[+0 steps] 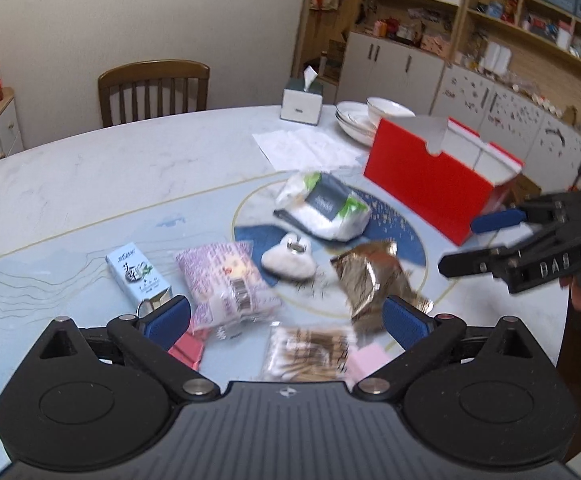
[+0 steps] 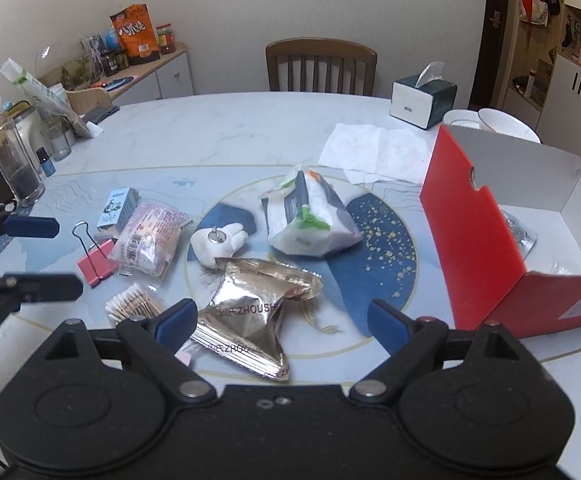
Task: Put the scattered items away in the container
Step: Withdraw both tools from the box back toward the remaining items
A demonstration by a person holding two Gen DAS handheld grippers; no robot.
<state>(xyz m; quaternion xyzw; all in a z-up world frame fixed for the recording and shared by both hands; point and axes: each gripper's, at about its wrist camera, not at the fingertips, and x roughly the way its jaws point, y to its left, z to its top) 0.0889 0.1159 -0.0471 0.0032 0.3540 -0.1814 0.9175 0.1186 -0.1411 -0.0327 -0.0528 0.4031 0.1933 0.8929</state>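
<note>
The red box [image 2: 474,240] stands open at the right of the table, with a silver packet [image 2: 520,234] inside. Scattered on the table are a gold foil bag [image 2: 250,316], a white-and-green tissue pack [image 2: 310,220], a white plush charm [image 2: 218,244], a pink snack packet [image 2: 148,240], a small blue box [image 2: 118,208], a pack of cotton swabs [image 2: 132,306] and a red binder clip [image 2: 96,262]. My right gripper [image 2: 282,322] is open above the foil bag. My left gripper [image 1: 286,320] is open over the cotton swabs [image 1: 306,354] and pink packet [image 1: 226,280], holding nothing.
A tissue box [image 2: 422,100], stacked white bowls [image 2: 490,120] and a paper sheet [image 2: 374,152] lie behind the red box. Glass jars and a mug [image 2: 10,168] crowd the left edge. A wooden chair [image 2: 320,66] stands at the far side.
</note>
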